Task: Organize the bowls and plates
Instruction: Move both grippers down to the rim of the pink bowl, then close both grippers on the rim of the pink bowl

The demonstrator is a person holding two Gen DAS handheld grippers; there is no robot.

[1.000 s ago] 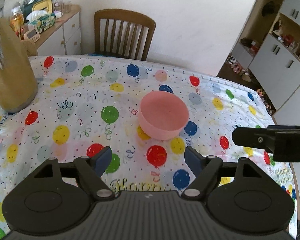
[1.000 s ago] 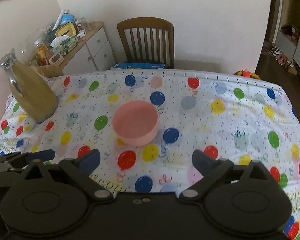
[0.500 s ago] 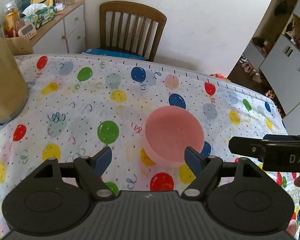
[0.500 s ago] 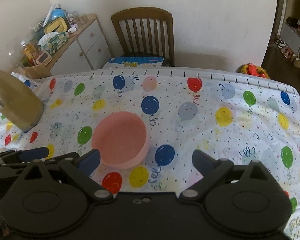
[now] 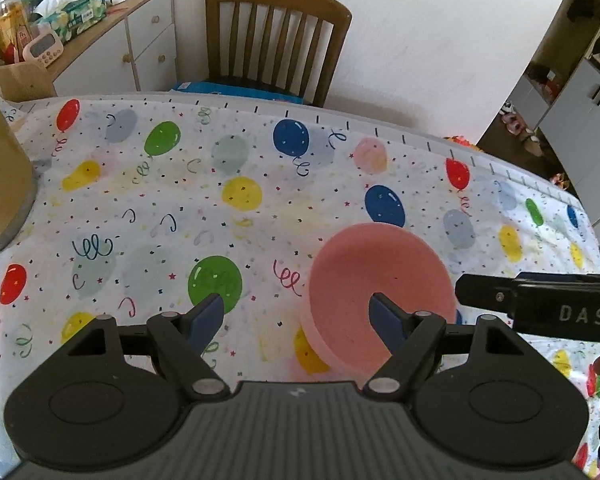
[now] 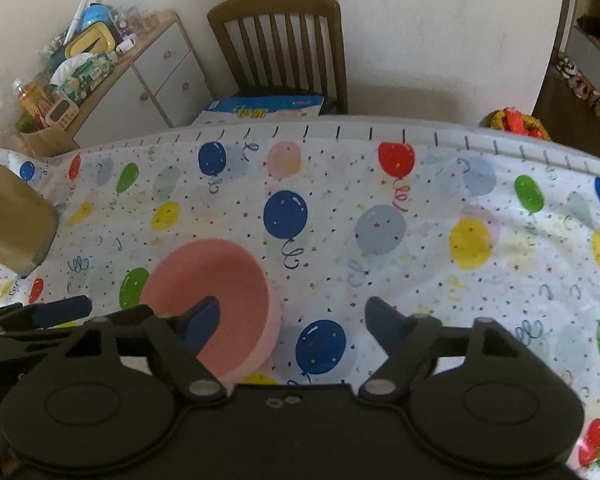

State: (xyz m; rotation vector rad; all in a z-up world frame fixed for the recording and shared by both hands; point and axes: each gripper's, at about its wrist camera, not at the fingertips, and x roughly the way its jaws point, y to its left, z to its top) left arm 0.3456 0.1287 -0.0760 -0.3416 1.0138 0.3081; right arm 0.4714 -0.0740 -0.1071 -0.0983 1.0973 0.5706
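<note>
Here, my left gripper point(image 5: 296, 312) hangs with its jaws spread, nothing pinched; its right blue pad point(image 5: 384, 314) sits over the pink bowl point(image 5: 380, 276). My right gripper point(image 6: 292, 316) is closing, its left pad over the bowl's inside and its right pad outside over the cloth, so the bowl's right wall lies between the jaws, not yet pressed. The bowl stands upright on the balloon tablecloth point(image 6: 420, 240). Farther left is a tan jug point(image 5: 0, 176). Beyond the table's far edge stands a wooden chair point(image 5: 276, 36), with a cluttered sideboard point(image 6: 148, 76) to its left.
</note>
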